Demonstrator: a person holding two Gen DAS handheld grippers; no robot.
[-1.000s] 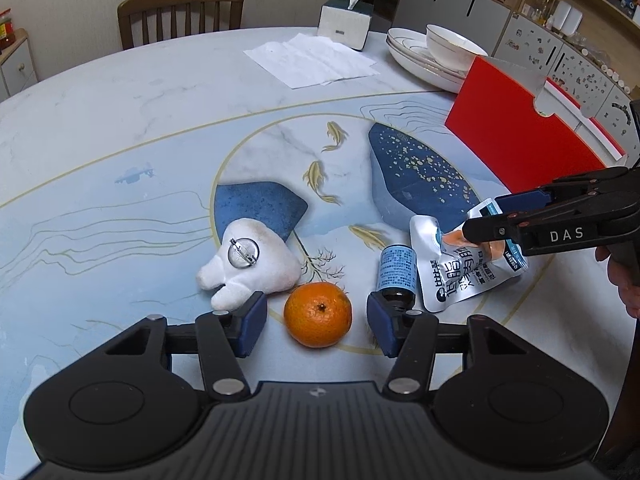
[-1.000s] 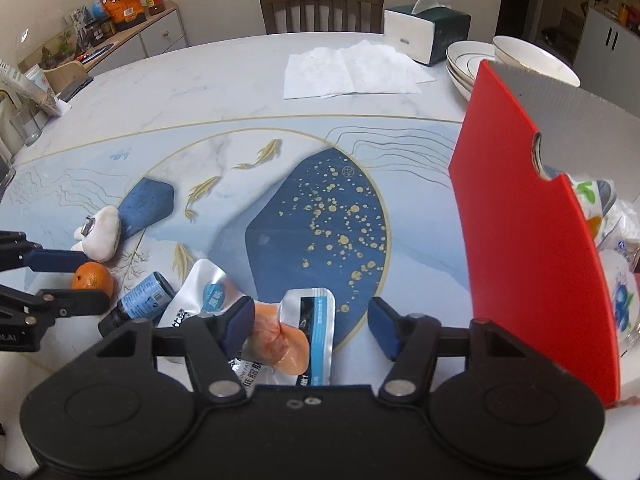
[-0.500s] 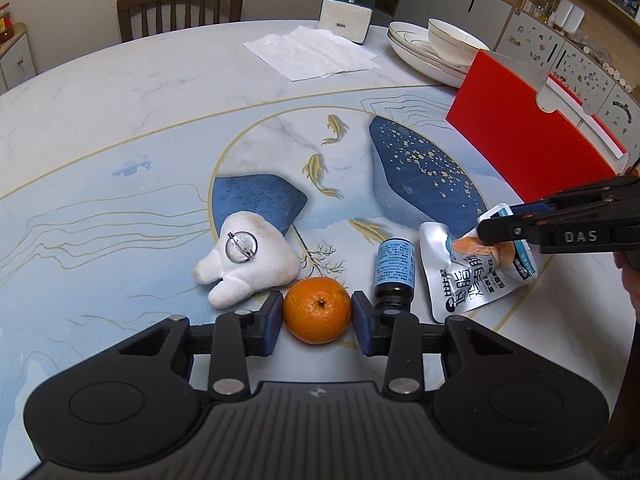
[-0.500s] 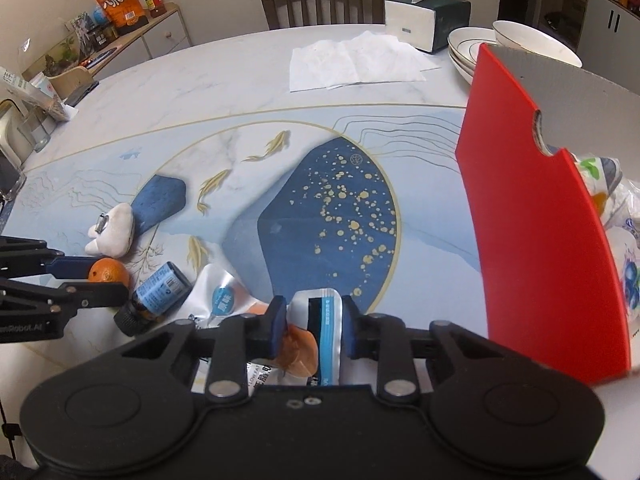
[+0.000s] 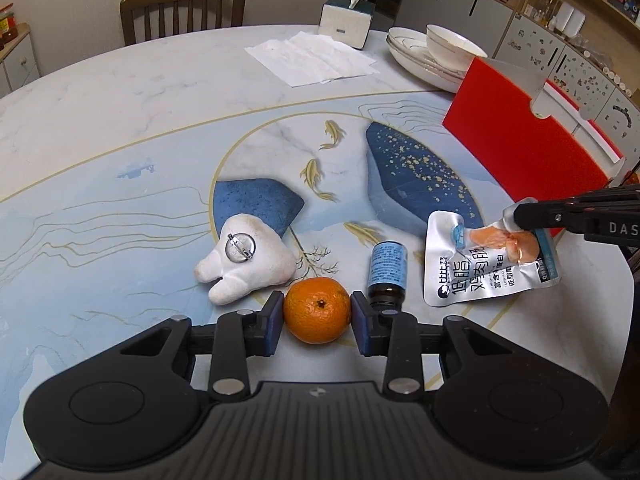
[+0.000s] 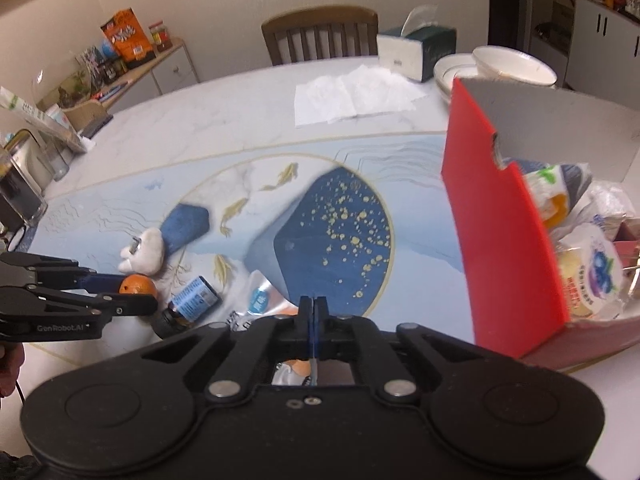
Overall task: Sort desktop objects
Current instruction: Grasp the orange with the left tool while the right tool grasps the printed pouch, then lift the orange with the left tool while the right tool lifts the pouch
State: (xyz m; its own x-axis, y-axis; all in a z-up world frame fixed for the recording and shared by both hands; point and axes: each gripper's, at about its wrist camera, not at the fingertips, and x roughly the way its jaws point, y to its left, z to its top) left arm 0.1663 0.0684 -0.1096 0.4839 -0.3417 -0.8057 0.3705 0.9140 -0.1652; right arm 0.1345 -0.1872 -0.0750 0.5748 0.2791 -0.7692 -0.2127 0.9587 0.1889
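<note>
My left gripper (image 5: 317,315) is shut on an orange (image 5: 317,310) near the table's front edge; it also shows in the right wrist view (image 6: 138,285). My right gripper (image 6: 314,308) is shut on the edge of a silver food pouch (image 5: 488,264) and lifts that edge; its fingers (image 5: 536,216) show at the right of the left wrist view. A brown bottle with a blue label (image 5: 387,274) lies beside the orange. A white plush toy with a metal badge (image 5: 244,262) lies left of it.
A red-sided box (image 6: 500,224) holding several snack packs stands at the right. Stacked white plates and a bowl (image 5: 436,52), a tissue box (image 5: 346,20) and paper napkins (image 5: 316,60) are at the back. A wooden chair (image 5: 184,8) stands behind the table.
My left gripper has closed from open onto the orange. My right gripper has closed on the pouch and raised its edge, tilting upward.
</note>
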